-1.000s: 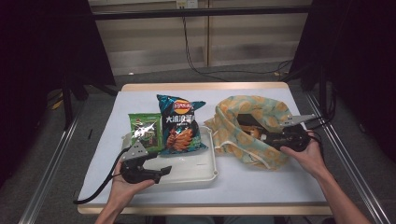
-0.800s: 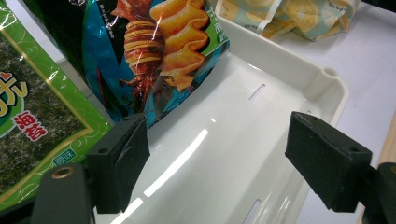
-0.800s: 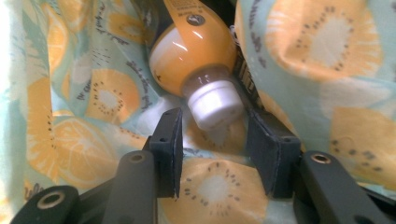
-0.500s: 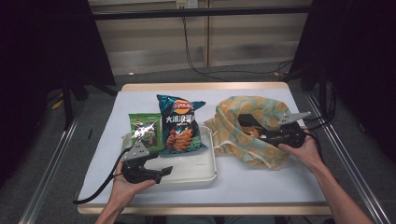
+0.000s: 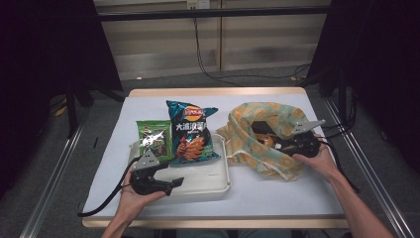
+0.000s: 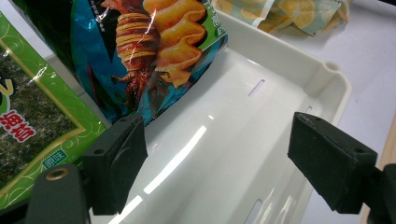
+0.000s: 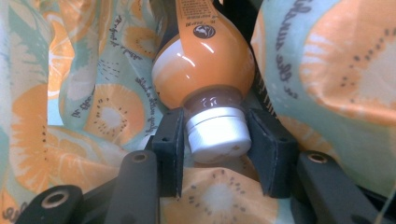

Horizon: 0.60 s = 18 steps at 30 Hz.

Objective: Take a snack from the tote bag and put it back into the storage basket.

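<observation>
An orange bottle (image 7: 205,65) with a white cap (image 7: 217,135) lies inside a fabric bag (image 5: 267,131) printed with orange and kiwi slices. My right gripper (image 7: 215,137) reaches into the bag's mouth, its two pads pressed on either side of the cap; from above, the right gripper (image 5: 280,145) sits in the bag's opening. My left gripper (image 5: 174,183) hovers over the near part of a white tray (image 5: 213,178); in its own view the left gripper (image 6: 219,140) stands open with nothing between its pads.
A blue chips bag (image 5: 190,131) and a green seaweed pack (image 5: 153,139) lean on the tray's far left side. The bag lies right of the tray on the white table (image 5: 277,193). Cables trail from both grippers.
My right gripper has slid a little left and down, deeper into the bag. The left gripper has stayed where it was.
</observation>
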Motion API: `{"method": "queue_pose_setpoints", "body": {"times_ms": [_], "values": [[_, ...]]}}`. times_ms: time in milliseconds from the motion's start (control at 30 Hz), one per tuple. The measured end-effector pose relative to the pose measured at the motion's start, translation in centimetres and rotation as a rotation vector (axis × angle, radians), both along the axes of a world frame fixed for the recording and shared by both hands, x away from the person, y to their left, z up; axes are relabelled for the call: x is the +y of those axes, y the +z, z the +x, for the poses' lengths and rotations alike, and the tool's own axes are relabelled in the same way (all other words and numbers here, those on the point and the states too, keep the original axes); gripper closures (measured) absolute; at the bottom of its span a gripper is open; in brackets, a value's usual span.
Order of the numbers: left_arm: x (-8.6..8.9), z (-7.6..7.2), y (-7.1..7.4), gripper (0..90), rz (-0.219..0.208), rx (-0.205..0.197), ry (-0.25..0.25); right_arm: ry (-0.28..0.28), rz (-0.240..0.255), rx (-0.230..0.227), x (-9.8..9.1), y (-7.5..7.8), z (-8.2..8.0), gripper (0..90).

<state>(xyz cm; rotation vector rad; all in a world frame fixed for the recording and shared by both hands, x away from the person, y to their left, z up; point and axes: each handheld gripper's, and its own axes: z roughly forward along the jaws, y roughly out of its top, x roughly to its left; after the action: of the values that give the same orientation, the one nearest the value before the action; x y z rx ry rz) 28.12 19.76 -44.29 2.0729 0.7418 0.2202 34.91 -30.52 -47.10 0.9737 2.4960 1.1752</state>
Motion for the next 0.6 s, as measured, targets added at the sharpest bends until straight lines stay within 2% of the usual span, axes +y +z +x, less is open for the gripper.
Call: {"method": "queue_pose_setpoints", "body": {"times_ms": [400, 533, 600], "values": [[0.0, -0.1, 0.0, 18.4, 0.008, 0.002, -0.002, 0.032, -0.014, -0.035, 0.3, 0.1, -0.6, 58.8], [0.0, -0.1, 0.0, 18.2, 0.008, 0.004, -0.003, 0.058, 0.001, -0.042, 0.2, 0.5, -1.1, 60.9], [0.0, 0.0, 0.0, 18.1, 0.001, 0.007, -0.002, 0.059, -0.022, -0.061, 0.2, 0.9, -1.5, 60.9]]}}
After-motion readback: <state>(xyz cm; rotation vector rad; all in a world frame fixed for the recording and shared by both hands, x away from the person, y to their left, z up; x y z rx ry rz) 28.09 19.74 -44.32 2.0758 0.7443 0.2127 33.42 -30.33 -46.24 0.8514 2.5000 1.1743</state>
